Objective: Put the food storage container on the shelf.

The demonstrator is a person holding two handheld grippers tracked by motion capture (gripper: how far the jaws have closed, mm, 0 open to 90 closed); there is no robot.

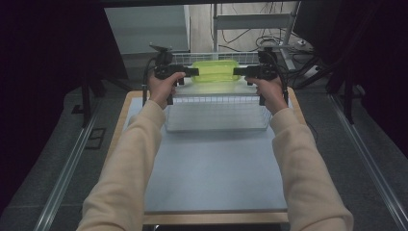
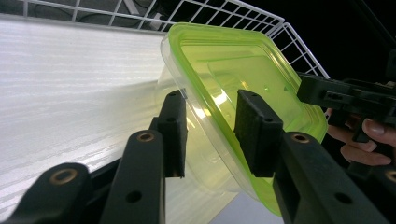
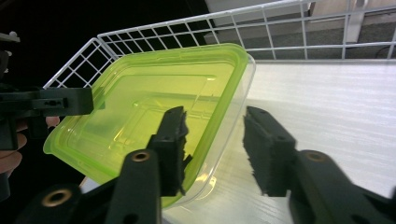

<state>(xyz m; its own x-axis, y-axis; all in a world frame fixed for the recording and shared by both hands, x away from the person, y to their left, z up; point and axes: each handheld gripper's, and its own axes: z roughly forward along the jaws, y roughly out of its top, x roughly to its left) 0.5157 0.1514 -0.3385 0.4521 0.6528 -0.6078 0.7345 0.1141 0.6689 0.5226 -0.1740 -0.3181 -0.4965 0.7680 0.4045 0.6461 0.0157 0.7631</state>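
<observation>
A clear plastic container with a lime-green lid (image 1: 214,70) sits between my two grippers over the far part of a white wire basket (image 1: 217,114). My left gripper (image 2: 211,133) has one pad on the lid (image 2: 243,70) and the other against the clear body, shut on the container's left end. My right gripper (image 3: 212,140) straddles the opposite rim of the container (image 3: 154,93). Its left pad (image 3: 172,140) lies over the lid, and its right pad (image 3: 268,151) stands a little clear of the clear wall, so it is open.
The basket rests at the far end of a pale grey mat (image 1: 216,168) on a wooden-edged table. Its wire walls (image 3: 261,28) rise close behind the container. A metal rack and cables (image 1: 269,38) stand beyond the table.
</observation>
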